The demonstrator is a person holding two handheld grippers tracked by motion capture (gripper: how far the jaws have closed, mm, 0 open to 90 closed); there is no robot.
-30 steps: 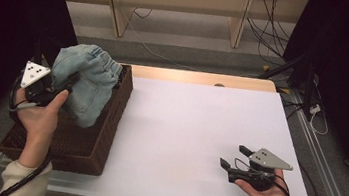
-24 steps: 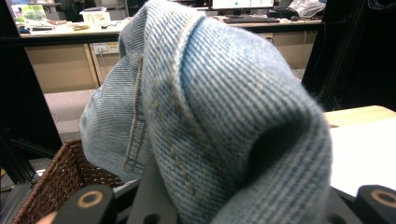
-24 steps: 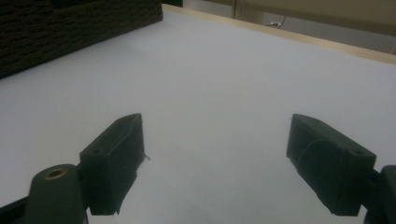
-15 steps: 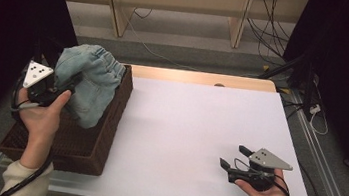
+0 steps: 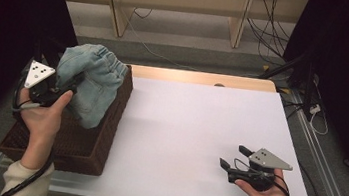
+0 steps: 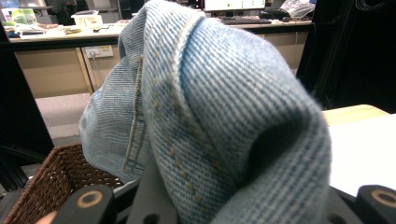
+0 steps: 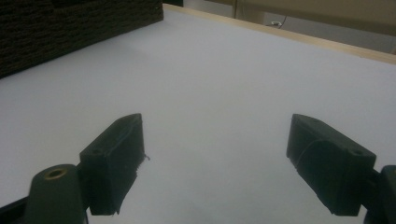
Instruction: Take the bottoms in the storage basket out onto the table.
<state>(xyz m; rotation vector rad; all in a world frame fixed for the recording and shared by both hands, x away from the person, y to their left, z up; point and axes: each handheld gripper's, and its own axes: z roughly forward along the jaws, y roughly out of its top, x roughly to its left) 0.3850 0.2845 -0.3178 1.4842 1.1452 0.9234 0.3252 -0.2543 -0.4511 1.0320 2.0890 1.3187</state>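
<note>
L gripper (image 5: 70,87) clamps light-blue denim garment (image 5: 91,80), lifted above dark woven wicker basket (image 5: 107,135) (pads hidden, probably waistband). Next: carry to white tabletop (image 5: 194,125); R gripper (image 5: 234,157) waits agape.

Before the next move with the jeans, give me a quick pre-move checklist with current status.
1. Left claw shut on the jeans: ok, denim is bunched between its jaws.
2. Jeans lifted clear of the basket: not ok, the lower fold hangs inside it against the right wall.
3. Right claw open and free: ok, jaws apart with nothing between them.
4. White table surface free as a landing spot: ok.
5. How much cloth the grip holds: cannot tell, the denim hides the jaws in the left gripper view.
</note>
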